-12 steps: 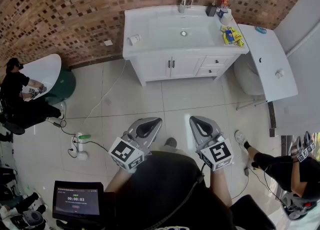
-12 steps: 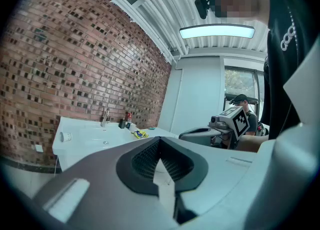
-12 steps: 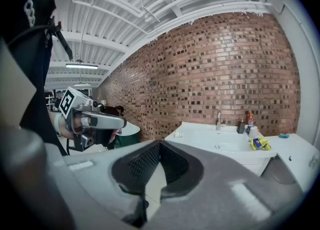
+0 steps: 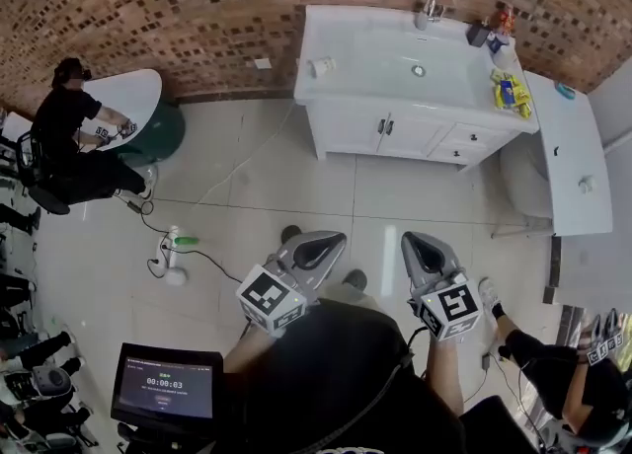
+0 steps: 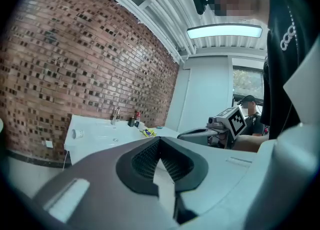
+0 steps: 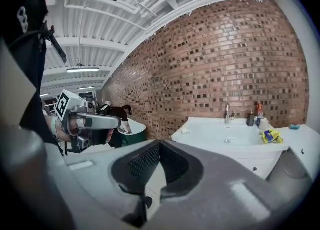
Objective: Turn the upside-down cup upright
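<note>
Two grey two-jaw grippers sit low in the head view: the left gripper (image 4: 324, 243) and the right gripper (image 4: 425, 247), each with its jaws pressed together on nothing. One small white cup (image 4: 321, 67) sits on the left corner of the single white sink cabinet (image 4: 395, 131), upper centre, well apart from both. Only the head view shows the black timer screen (image 4: 166, 383); only the gripper views show the white ribbed ceiling (image 6: 100, 29).

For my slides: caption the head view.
Left hand-held gripper and right hand-held gripper, both shut, point toward white vanity bearing a cup.
</note>
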A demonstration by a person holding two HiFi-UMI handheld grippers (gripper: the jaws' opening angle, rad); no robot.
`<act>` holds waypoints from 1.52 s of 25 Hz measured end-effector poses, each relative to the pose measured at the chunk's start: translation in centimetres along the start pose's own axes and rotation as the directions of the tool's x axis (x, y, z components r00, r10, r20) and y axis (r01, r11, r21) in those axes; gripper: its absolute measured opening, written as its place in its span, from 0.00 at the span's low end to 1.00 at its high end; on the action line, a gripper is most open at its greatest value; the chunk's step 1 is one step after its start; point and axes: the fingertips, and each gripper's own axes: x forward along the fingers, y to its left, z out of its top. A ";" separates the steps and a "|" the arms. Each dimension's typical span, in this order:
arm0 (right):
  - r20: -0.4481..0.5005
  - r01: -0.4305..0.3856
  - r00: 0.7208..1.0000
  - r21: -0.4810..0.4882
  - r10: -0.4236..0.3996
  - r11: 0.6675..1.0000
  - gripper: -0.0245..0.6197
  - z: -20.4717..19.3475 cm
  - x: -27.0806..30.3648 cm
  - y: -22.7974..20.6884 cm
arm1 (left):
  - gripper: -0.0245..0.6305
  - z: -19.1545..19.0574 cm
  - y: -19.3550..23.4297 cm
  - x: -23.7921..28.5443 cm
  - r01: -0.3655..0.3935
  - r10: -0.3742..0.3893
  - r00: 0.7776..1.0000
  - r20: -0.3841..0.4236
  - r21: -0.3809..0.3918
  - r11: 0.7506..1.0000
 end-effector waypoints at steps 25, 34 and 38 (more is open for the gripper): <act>-0.179 0.078 0.983 0.202 -0.042 0.976 0.03 4.9 18.7 5.5 | 0.06 4.8 21.2 -6.1 0.039 -0.037 0.999 0.021 -0.094 0.995; -0.225 0.116 0.973 0.278 -0.053 0.953 0.03 6.4 25.6 7.1 | 0.06 7.0 30.2 -8.0 0.017 -0.010 0.998 0.060 -0.111 0.994; -0.236 0.093 0.971 0.273 -0.027 0.958 0.03 7.1 28.0 7.6 | 0.06 7.5 32.1 -8.7 -0.006 0.016 0.997 0.074 -0.127 0.992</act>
